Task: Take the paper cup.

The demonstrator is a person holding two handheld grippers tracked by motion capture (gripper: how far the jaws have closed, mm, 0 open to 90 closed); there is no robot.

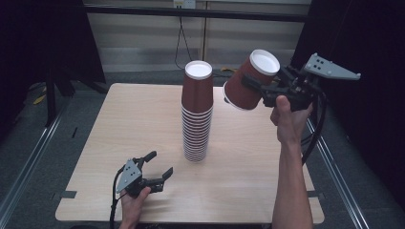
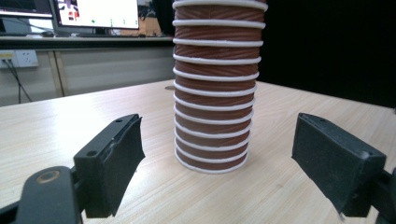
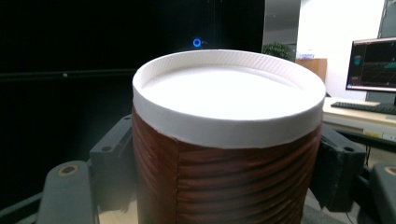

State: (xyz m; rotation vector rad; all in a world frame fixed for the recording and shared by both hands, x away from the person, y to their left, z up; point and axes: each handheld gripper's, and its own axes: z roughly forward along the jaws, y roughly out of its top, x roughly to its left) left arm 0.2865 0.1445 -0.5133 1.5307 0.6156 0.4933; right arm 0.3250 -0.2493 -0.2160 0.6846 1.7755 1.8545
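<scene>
High view: right gripper (image 1: 258, 88) clamping tilted brown cup (image 1: 248, 81) at upper right, left gripper (image 1: 160, 167) resting lower left, jaws apart, facing cup stack (image 1: 197, 112).

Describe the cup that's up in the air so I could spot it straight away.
Start at the pale wooden table and find the tall stack of brown cups standing near its middle. Look up and to the right of the stack's top: a single brown paper cup hangs there, clamped in the right tongs. Unlike the stacked cups, it is alone, tilted, and off the table.
</scene>
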